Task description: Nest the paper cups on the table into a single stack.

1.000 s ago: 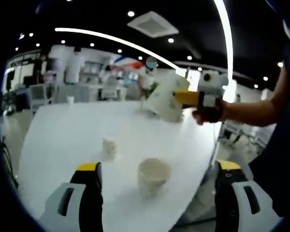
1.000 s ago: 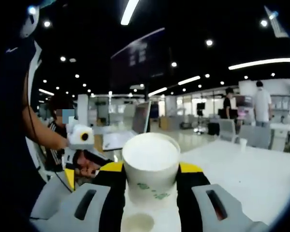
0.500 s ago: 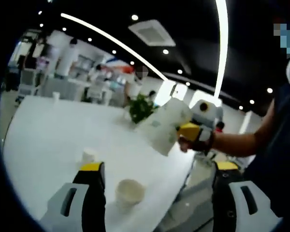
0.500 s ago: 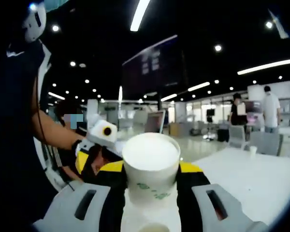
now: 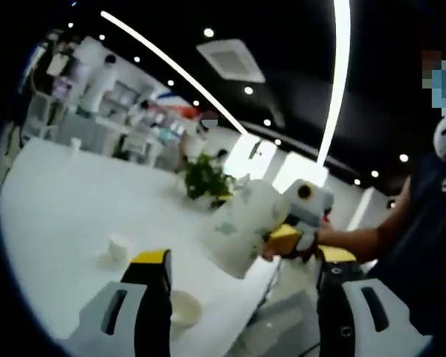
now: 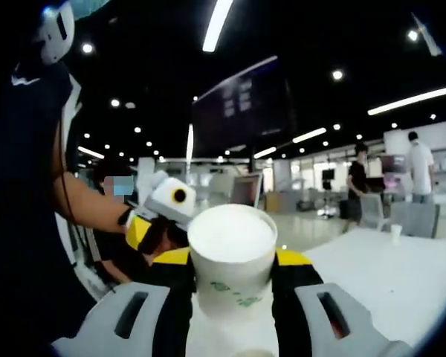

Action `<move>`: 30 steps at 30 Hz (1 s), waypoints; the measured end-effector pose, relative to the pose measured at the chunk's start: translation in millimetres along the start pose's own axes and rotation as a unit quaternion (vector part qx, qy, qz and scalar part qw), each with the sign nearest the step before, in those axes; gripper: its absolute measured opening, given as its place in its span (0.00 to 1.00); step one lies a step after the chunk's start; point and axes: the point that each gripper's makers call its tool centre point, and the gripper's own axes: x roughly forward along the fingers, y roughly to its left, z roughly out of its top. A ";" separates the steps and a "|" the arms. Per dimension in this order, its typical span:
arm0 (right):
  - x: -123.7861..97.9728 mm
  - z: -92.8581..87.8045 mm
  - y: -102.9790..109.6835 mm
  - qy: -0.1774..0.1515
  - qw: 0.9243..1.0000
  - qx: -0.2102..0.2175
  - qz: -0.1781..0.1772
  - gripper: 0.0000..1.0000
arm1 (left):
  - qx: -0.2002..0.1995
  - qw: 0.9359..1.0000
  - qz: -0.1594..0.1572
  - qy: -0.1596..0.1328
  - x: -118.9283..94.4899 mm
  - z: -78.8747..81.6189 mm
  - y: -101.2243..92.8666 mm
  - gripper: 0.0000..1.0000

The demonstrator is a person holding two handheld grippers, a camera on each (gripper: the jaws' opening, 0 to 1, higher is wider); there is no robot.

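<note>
Clamping white paper cup (image 6: 231, 256) — green print, right tool (image 6: 231, 286)

1. A large open-plan office or showroom hall: a dark ceiling (image 6: 134, 44) carries long strip lights (image 5: 340, 74) and recessed spotlights.
2. White tables (image 5: 52, 186), chairs (image 6: 412, 217) and a potted plant (image 5: 206, 178) fill it.
3. People (image 6: 420, 171) stand far back.

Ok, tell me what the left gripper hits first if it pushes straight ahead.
Probably the open paper cup standing on the white table just beyond the left gripper, near its left-hand jaw. Depth is unclear; it may pass beside it.
</note>
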 end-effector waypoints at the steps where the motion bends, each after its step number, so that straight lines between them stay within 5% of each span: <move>1: 0.2 -0.4 0.3 0.000 1.000 0.000 0.000 0.38 | -0.007 1.000 -0.004 0.002 0.2 -0.6 -1.9 0.73; 7: 1.1 -0.8 4.5 0.001 1.000 0.001 0.005 0.38 | -0.026 0.999 -0.021 0.008 -1.3 -2.9 -7.1 0.58; 15: -1.2 -1.5 7.1 0.007 1.000 0.002 0.014 0.38 | -0.043 0.999 -0.028 0.001 -5.4 2.4 -10.8 0.51; 30: -4.9 -13.9 25.0 0.034 0.998 0.013 0.057 0.38 | -0.049 0.997 -0.051 0.010 -12.6 10.0 -15.7 0.15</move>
